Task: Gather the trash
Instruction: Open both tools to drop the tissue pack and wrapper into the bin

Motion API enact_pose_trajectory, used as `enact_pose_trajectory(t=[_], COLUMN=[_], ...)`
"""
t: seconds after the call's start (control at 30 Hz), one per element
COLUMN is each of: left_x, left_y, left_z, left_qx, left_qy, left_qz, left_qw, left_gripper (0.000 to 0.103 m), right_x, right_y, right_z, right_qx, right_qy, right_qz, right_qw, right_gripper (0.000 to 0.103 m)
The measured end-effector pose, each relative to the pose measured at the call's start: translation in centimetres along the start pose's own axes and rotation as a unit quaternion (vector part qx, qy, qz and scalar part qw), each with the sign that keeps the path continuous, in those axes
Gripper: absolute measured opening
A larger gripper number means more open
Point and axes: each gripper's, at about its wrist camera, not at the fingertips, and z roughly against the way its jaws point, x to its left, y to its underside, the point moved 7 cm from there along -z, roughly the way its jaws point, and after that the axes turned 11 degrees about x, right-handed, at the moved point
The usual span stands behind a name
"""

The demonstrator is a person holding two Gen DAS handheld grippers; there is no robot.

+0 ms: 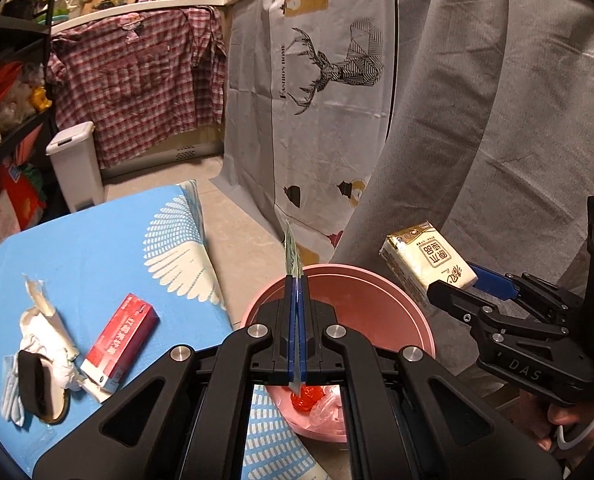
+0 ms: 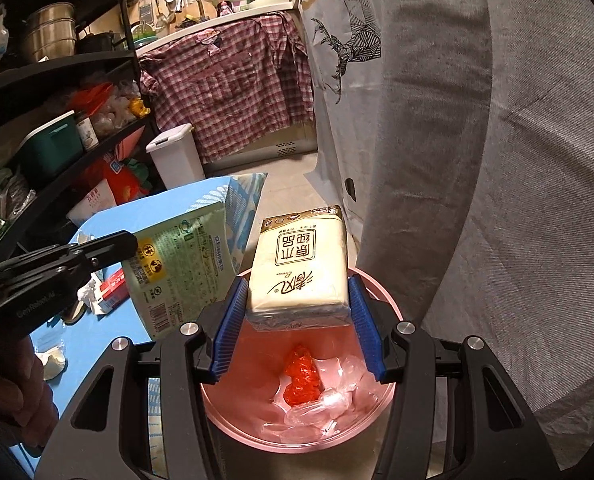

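Up front in the left wrist view, the left gripper [image 1: 295,280] has its blue pads pressed together on a flat green wrapper [image 1: 290,252], seen edge-on so that it looks like a thin strip rising from between the fingertips. Below and beyond it sits a pink basin [image 1: 381,304] holding a crumpled red plastic scrap [image 1: 305,398] and some clear film. To the right, the right gripper [image 1: 463,280] holds a cream tissue pack [image 1: 425,266] over the basin's far rim. On the left, a blue table cover [image 1: 97,256] carries a red box [image 1: 121,342], crumpled white tissue [image 1: 45,328] and a small black item just beside it. A white lidded bin [image 1: 75,164] stands on the floor further back, near a hanging plaid shirt [image 1: 137,80] and a deer-print cloth [image 1: 321,80]. Turning to the right wrist view, the right gripper [image 2: 297,300] is clamped on the tissue pack [image 2: 297,268], a blue pad on each side, directly above the pink basin [image 2: 233,408]. Inside the basin lie the red plastic scrap [image 2: 301,376] and clear film [image 2: 337,396]. At left, the left gripper [image 2: 131,246] grips the green wrapper [image 2: 177,268], shown here face-on with printed text and a barcode, hanging beside the basin over the blue table cover [image 2: 93,344]. The red box [image 2: 111,284] peeks out behind the wrapper.
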Motion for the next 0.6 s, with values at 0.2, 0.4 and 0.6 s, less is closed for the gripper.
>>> enact_pose_trajectory(t=[0.2, 0.4, 0.6], left_x=[-0.1, 0.3, 1.9], left_y=[-0.2, 0.0, 0.6], left_z=[-1.4, -2.6, -1.4], left_qx=[0.015, 0.034, 0.028], left_qy=[0.02, 0.028, 0.024], left_qz=[0.0, 0.005, 0.03], left_qw=[0.9997, 0.999, 0.9989], left_gripper=[0.002, 0.012, 0.015], right_x=[0.0, -0.3, -0.3], right_y=[0.1, 0.1, 0.1], right_z=[-0.3, -0.8, -0.9], right_qx=[0.002, 0.006, 0.002], right_qy=[0.007, 0.012, 0.012], right_qz=[0.004, 0.002, -0.003], right_qw=[1.0, 1.0, 1.0], right_gripper=[0.054, 0.058, 0.058])
